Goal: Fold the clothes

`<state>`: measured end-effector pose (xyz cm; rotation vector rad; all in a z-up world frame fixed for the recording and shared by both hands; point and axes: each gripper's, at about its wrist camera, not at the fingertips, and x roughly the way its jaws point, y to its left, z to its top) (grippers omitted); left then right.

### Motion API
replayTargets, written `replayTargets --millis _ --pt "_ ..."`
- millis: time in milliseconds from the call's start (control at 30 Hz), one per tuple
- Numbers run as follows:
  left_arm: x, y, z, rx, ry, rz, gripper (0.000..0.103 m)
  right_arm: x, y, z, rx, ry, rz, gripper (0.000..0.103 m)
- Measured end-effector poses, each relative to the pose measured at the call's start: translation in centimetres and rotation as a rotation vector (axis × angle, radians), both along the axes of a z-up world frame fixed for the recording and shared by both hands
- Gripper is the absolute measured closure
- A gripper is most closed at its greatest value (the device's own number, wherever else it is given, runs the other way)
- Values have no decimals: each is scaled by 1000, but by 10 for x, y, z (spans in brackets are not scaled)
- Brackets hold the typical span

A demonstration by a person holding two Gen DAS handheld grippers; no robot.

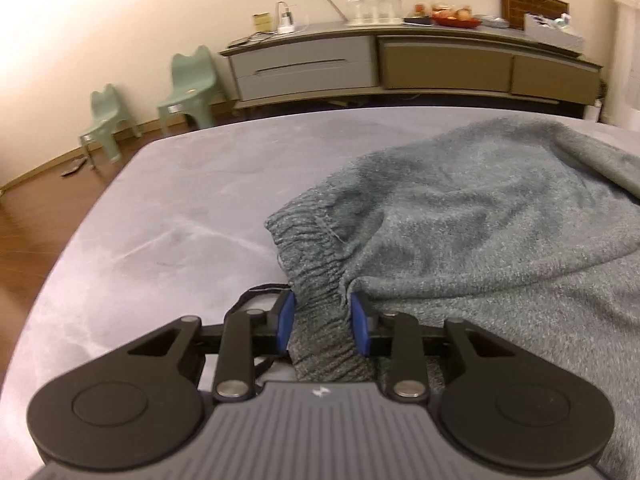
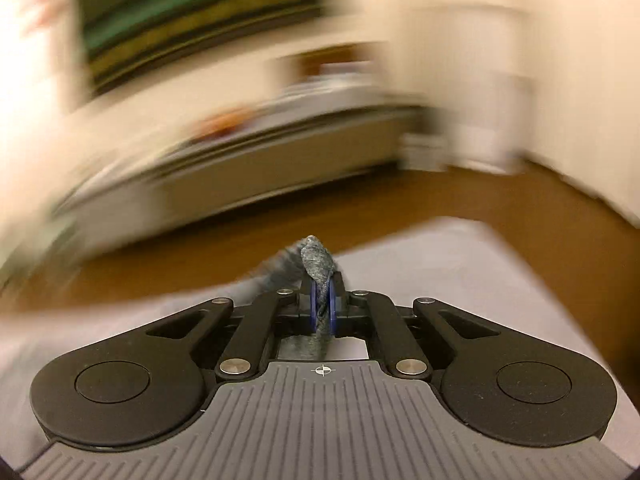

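Nearest to us in the left wrist view, our left gripper (image 1: 322, 326) has 2 blue-padded fingers (image 1: 285, 326) set a moderate way apart, w/ the ribbed cuff (image 1: 320, 280) of 1 grey knit garment (image 1: 480, 232) lying between them; the pads sit at either side of the cuff, but we can't tell if they actually pinch it. The cuff's near end drops out of sight under the gripper body. The garment spreads right and away over the grey worktop (image 1: 180, 208), cut off at the frame's right edge, so we can't make out its full shape. Past the worktop edge we count 2 pale green kids' chairs (image 1: 188, 84) on the wood floor (image 1: 28, 216), then 1 long sideboard (image 1: 400, 64) along the wall. On top of it: clear glassware, 1 red bowl of fruit (image 1: 456, 20) and small bits too blurry to count.

In the right wrist view our right gripper (image 2: 323, 306) has its fingers narrow, nearly together, clamped on a twisted bunch of the same grey knit (image 2: 317, 264), which pokes up above the fingertips. Fabric trailing left is smeared by motion blur. The worktop (image 2: 440, 264) lies below it. Everything farther, incl. the sideboard and a dark wall picture (image 2: 192, 20), is streaked; no details readable.
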<state>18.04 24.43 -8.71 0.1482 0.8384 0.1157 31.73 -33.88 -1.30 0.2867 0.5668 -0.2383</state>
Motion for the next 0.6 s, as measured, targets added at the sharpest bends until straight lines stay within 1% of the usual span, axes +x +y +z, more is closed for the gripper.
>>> replayTargets --millis 33,100,167,200,267,300,333,367,400,433,500,533,567,600 --pt "0 0 1 0 2 -2 73 -4 -7 -9 11 29 -50 84" --pt "0 0 2 -5 8 -6 72 -11 -21 -28 33 87 -150 78" --pt "-1 1 6 -23 12 -9 71 -18 -32 -45 50 141 -239 64" --pt "-1 2 8 -34 11 -7 70 -23 -26 -49 41 151 -233 49" --pt "0 8 15 -66 3 1 70 -32 -14 -54 33 156 -200 47" --pt "1 12 19 -84 -2 6 69 -36 -9 -52 37 152 -165 42" --pt "2 15 23 -103 -7 11 66 -38 -3 -50 44 146 -130 32" --pt "3 21 25 -125 -11 15 61 -36 5 -48 60 133 -95 25" --pt "7 27 25 -154 -6 17 59 -33 12 -47 76 125 -64 12" --pt "11 30 22 -177 6 14 57 -27 17 -49 91 134 -52 7" --pt "19 33 13 -200 29 3 57 -13 26 -53 113 158 -33 9" --pt "24 34 8 -211 40 -2 57 -6 31 -58 93 195 -41 22" --pt "27 36 5 -215 41 2 58 4 34 -65 72 240 -35 38" --pt "29 38 5 -211 29 16 60 10 37 -72 53 279 -21 85"
